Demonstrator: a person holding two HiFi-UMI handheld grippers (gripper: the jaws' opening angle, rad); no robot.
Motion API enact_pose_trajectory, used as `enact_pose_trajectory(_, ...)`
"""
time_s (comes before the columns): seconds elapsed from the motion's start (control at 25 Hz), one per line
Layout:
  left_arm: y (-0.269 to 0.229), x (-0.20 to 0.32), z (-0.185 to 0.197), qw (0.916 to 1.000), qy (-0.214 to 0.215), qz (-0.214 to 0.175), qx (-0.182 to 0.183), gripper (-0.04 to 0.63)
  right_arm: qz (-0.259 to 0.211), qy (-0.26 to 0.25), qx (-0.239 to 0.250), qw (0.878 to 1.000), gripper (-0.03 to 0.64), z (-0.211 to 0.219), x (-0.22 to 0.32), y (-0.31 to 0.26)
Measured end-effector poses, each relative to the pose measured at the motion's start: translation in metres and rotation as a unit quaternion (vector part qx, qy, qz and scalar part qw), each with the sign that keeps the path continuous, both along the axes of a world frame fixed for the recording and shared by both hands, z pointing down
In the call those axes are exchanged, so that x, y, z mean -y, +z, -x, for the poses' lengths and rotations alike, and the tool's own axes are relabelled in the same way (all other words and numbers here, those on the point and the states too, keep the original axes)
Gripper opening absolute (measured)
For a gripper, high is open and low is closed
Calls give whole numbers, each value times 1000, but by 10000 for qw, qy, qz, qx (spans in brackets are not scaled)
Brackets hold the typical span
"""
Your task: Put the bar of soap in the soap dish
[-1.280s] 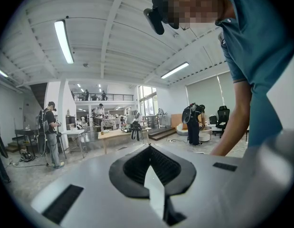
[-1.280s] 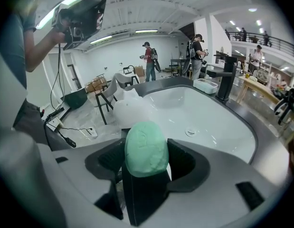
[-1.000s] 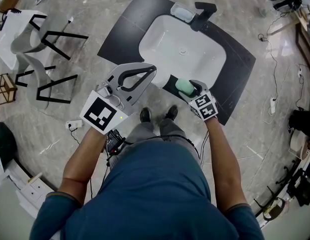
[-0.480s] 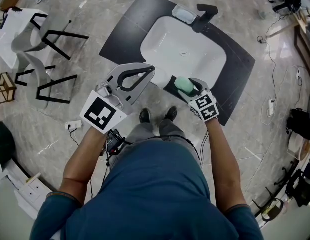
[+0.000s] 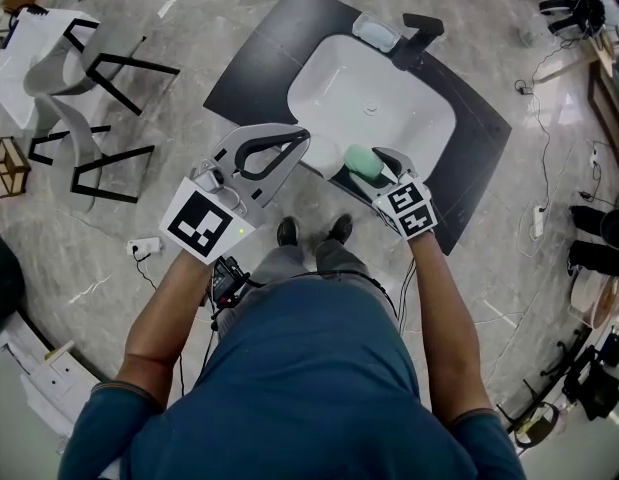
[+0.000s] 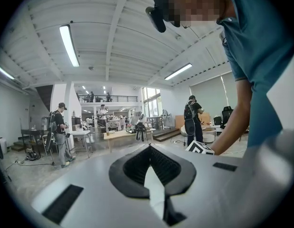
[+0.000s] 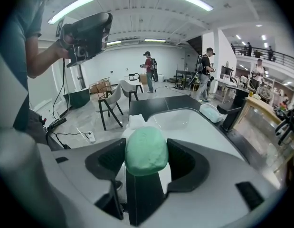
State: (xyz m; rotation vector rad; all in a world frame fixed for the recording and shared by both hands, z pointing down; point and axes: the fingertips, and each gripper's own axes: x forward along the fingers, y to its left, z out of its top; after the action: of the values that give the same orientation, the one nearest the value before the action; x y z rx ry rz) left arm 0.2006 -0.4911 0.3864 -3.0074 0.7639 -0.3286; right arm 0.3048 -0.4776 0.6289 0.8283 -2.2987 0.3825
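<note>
The right tool (image 5: 374, 166) has its jaws set wide and closed on the bar of soap (image 7: 146, 151), a rounded pale green lump. The right gripper view shows the black pads pressing on the bar's two flanks, with its domed end standing out past them. In the head view the soap hangs over the near edge of the white sink (image 5: 429, 118), which is let into the black desk (image 5: 254, 68). The soap dish (image 5: 375, 34) sits on the far side of the sink, just beside the black tap (image 5: 417, 30) and well apart from the bar. So the carry across the sink is not yet done.

The left tool (image 5: 306, 138) is held off to the side, over the floor by the near left edge of the desk. Its jaw tips meet and nothing is between them.

The bar looks firm and fairly light, but it is smooth and curved all over. That shape gives flat pads little to bite on. If it is at all damp it will probably be slippery, and a hard squeeze could shoot it out forwards. The present hold, across the narrow width near the middle, seems the best place. A grip nearer either rounded end would likely slide off. Setting it down calls for lowering it close into the dish before the jaws part, since a dropped bar could skid into the sink.
</note>
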Motion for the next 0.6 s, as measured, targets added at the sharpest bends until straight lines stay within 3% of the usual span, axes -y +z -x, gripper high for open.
enact_pose_trajectory(0.6,-1,3,48,9993,-365,-21,-67,0,271,-494,-218,9982,281,69,24,9)
